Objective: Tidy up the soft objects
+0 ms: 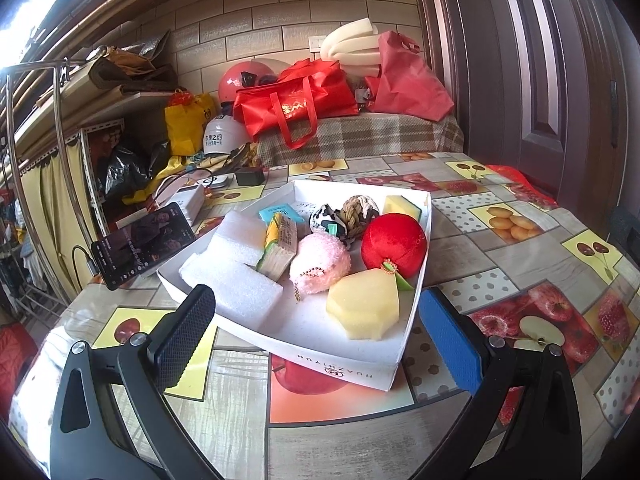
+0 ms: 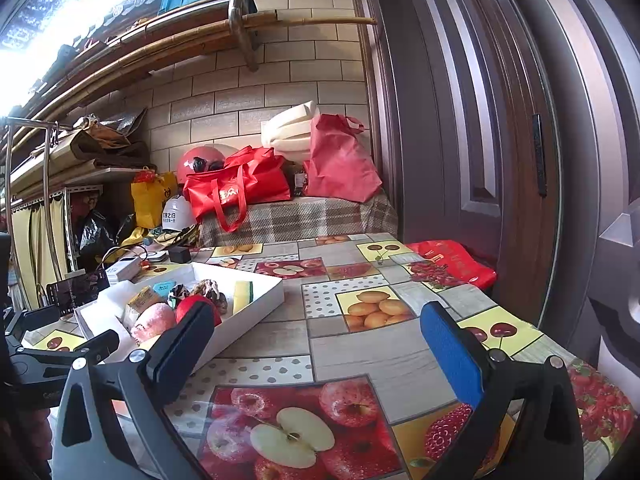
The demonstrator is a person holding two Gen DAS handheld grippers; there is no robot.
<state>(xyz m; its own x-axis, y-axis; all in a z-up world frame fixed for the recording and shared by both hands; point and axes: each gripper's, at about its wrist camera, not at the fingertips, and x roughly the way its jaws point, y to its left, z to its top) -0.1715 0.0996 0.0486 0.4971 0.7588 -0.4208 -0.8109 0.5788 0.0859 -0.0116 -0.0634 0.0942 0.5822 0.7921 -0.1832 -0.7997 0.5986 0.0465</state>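
A white box (image 1: 336,368) on the fruit-print table holds soft things: a red plush apple (image 1: 394,245), a pink fluffy ball (image 1: 320,263), a pale yellow sponge (image 1: 362,307), white foam blocks (image 1: 236,280), a rope ball (image 1: 360,210), a cow-print toy (image 1: 326,218) and a yellow-green sponge (image 1: 402,205). My left gripper (image 1: 316,336) is open, its fingers either side of the box's near corner, holding nothing. My right gripper (image 2: 316,356) is open over bare table to the right of the box (image 2: 244,312), empty. The left gripper's finger (image 2: 96,344) shows at the right wrist view's left edge.
A phone (image 1: 140,246) leans left of the box, with a white power bank (image 1: 186,202) and cables behind it. A red bag (image 2: 452,264) lies at the table's right edge by a brown door (image 2: 500,120). Beyond the table, a plaid-covered bench (image 1: 360,136) carries red bags and helmets.
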